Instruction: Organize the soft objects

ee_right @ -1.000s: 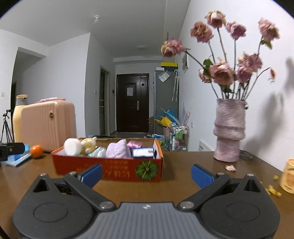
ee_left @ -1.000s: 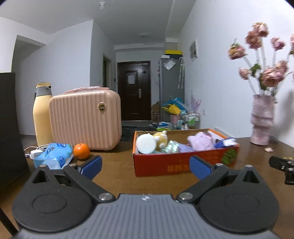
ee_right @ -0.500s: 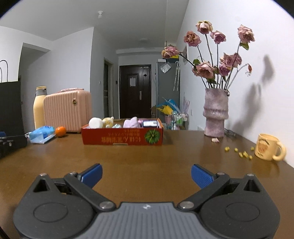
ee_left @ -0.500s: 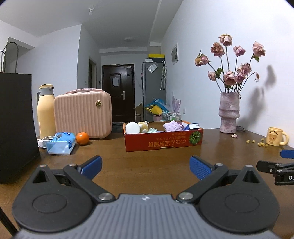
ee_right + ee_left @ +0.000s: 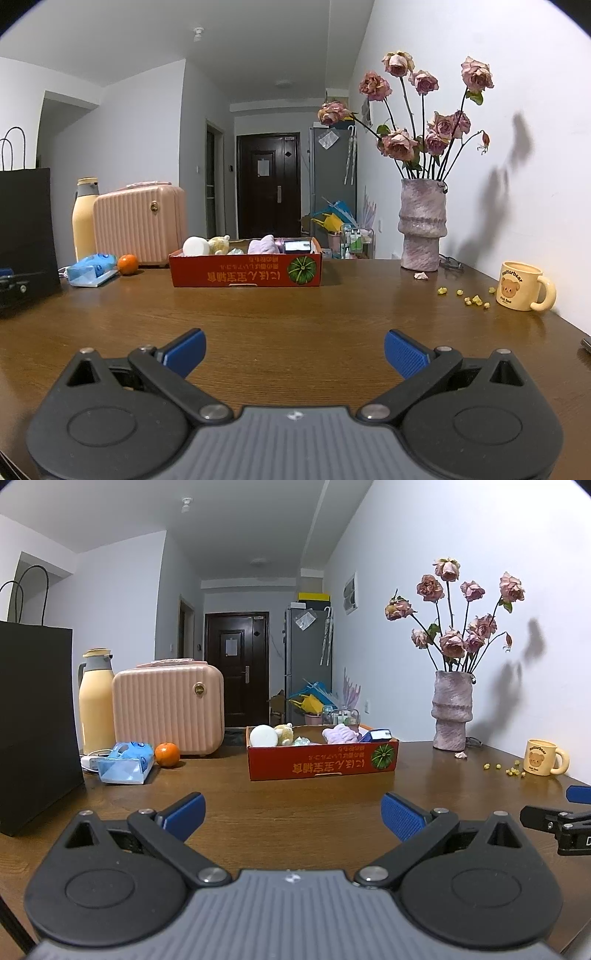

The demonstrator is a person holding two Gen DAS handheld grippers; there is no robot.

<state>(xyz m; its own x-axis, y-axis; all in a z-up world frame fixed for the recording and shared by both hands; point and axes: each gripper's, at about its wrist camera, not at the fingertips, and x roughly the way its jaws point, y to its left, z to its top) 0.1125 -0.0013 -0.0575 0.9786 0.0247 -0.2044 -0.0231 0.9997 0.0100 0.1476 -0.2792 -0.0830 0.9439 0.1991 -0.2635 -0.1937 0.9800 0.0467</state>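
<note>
A red cardboard box (image 5: 323,764) (image 5: 245,275) stands on the brown table, far beyond both grippers. Inside it lie a white round item (image 5: 263,736), a small yellow plush (image 5: 284,733), a purple soft cloth (image 5: 338,734) (image 5: 261,245) and a small blue box (image 5: 378,734). My left gripper (image 5: 292,816) hangs open over bare table, nothing between its blue pads. My right gripper (image 5: 294,353) is open too, and holds nothing. Part of the right gripper shows at the right edge of the left wrist view.
At the left stand a black paper bag (image 5: 35,716), a yellow thermos (image 5: 96,701), a pink hard case (image 5: 168,709), a blue tissue pack (image 5: 125,762) and an orange (image 5: 167,754). A vase of dried roses (image 5: 423,225), yellow crumbs and a yellow mug (image 5: 524,291) occupy the right.
Both grippers have drawn back from the red box, which now looks much smaller and farther. Both stay open and hold nothing.
</note>
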